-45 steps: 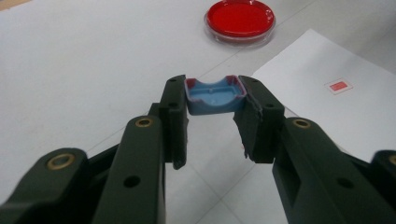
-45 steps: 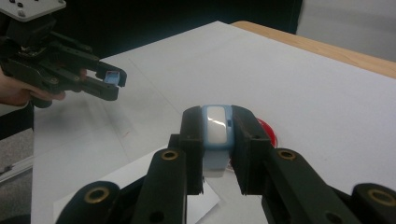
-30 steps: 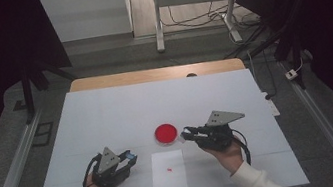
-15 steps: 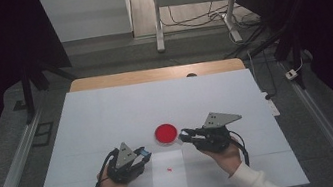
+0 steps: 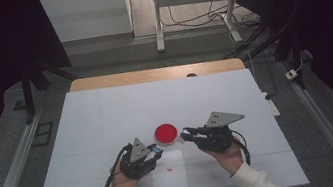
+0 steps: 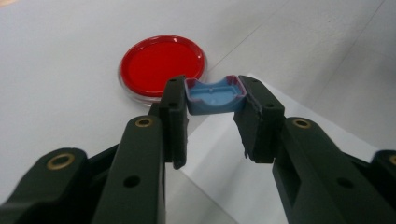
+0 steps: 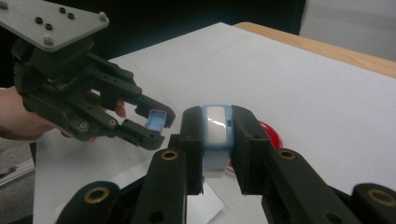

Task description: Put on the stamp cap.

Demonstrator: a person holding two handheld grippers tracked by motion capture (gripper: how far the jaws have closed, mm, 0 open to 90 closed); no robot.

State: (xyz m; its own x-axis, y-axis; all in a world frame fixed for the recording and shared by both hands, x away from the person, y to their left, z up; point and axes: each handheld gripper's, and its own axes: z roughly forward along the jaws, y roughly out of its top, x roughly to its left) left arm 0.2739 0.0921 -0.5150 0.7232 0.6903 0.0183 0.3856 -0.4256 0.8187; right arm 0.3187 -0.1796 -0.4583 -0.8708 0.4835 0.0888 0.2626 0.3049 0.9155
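Pale blue plastic sits pinched in both of my claws. My left claw [image 6: 212, 116] grips a small blue cap [image 6: 215, 95], a shallow tray shape with a reddish rim, hollow side towards me. My right claw [image 7: 215, 140] is clamped on a light-blue case [image 7: 215, 135] with a glossy white top, smooth and rounded at the corners. From above, the two claws face each other just in front of me, tips near but apart, the left claw [image 5: 152, 151] below the red dish [image 5: 166, 133] and the right claw [image 5: 187, 134] beside it.

To join the pieces well, I judge I should line the cap's hollow squarely with the end of the case, bring them together slowly, and keep both grips firm, since slick plastic may twist.

The dish is round, clear-walled, with a flat red fill. It rests on the white matte table [image 5: 107, 113], with a paper sheet [image 5: 170, 179] nearby.
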